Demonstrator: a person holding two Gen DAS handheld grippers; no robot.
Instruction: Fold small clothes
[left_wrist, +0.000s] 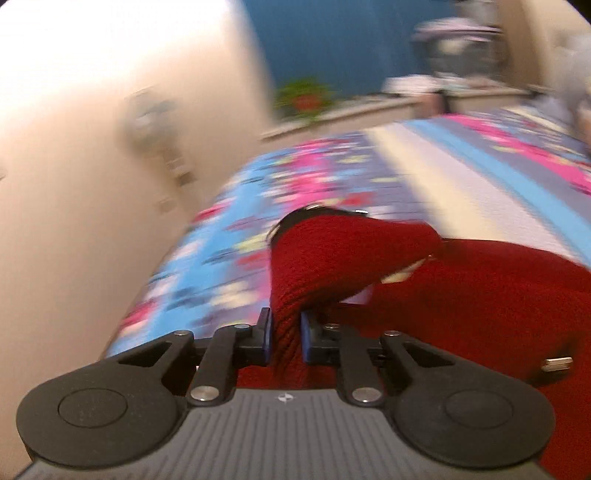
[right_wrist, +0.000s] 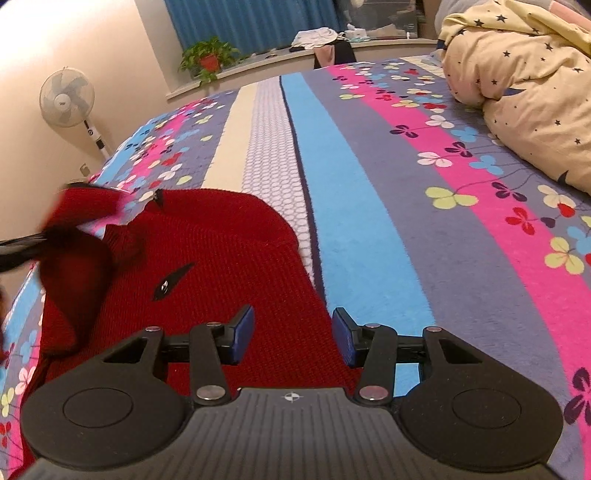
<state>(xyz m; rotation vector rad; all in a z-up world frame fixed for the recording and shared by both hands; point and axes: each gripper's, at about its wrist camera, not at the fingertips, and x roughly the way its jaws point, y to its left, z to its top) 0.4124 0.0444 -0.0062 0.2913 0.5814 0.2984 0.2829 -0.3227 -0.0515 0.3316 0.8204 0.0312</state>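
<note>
A small red knit garment (right_wrist: 221, 254) lies on the striped floral bedspread (right_wrist: 369, 177). In the left wrist view my left gripper (left_wrist: 286, 338) is shut on a bunched fold of the red garment (left_wrist: 332, 258) and holds that part lifted over the rest of it; the view is motion-blurred. In the right wrist view my right gripper (right_wrist: 293, 338) is open, its blue pads (right_wrist: 243, 332) just above the garment's near right edge, holding nothing. The lifted part and the left gripper show blurred at the left edge (right_wrist: 74, 214).
A cream star-print duvet (right_wrist: 517, 85) is heaped at the right of the bed. A standing fan (right_wrist: 68, 98) and a cream wall are at the left. A potted plant (right_wrist: 208, 59) sits on the sill below blue curtains.
</note>
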